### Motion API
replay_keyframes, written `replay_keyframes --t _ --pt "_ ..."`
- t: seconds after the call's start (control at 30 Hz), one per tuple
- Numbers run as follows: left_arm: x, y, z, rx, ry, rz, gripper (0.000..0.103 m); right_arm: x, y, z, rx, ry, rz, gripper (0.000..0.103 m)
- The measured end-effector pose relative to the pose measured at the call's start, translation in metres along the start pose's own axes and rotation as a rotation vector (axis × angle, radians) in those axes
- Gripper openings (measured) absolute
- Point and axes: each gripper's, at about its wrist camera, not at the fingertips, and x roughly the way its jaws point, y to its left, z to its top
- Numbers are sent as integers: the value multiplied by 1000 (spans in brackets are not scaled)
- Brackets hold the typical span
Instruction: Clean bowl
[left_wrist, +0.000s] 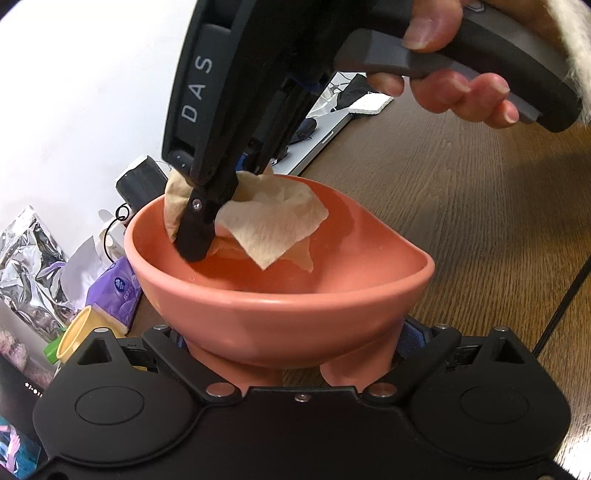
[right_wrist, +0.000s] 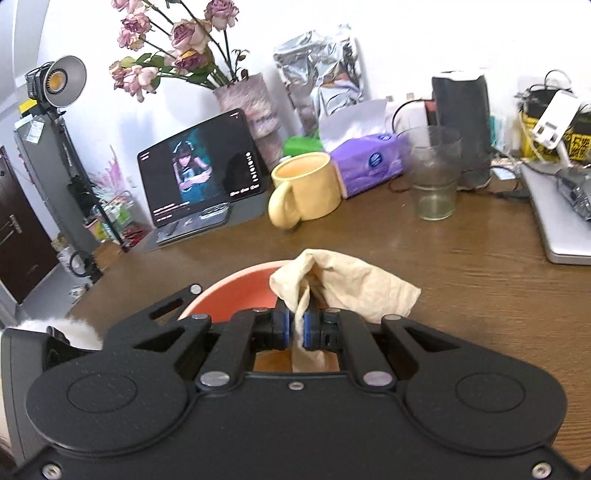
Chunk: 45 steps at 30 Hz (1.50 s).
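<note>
right gripper: clamped on beige cloth, tips down inside bowl | left gripper: gripped coral bowl at near base | bowl: on wooden table, cloth inside

Bright room light, and both pictures bend at the edges

The white wall looks very bright, almost washed out. The brown table shines a little where light hits it. A small lamp glows orange on the far left. Corners go dark and round, and straight lines curve. The glass and mug look a bit blurry. Shadows are soft.
</note>
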Motion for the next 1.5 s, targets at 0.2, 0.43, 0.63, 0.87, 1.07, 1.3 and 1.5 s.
replay_keyframes --t 0.2,0.43,0.63,0.87,1.07,1.3,1.5 --pt "-2 -2 0 3 -2 2 96 -3 -4 -5 -29 4 -78 7" --pt "-2 -2 0 6 -3 4 96 -8 -6 -10 -59 40 -148 7" --pt "-2 -4 -1 13 -6 8 96 -13 -3 -13 -99 86 -194 7" --pt "-6 -8 0 14 -8 12 96 -13 6 -17 -169 153 -238 7" --pt "-7 -10 0 16 -9 14 96 -10 20 -20 -265 241 -270 7" --pt "-6 -10 2 15 -7 14 96 -1 41 -28 -395 364 -264 7" --pt "-7 -11 3 16 -8 14 96 0 50 -33 -431 422 -231 7"
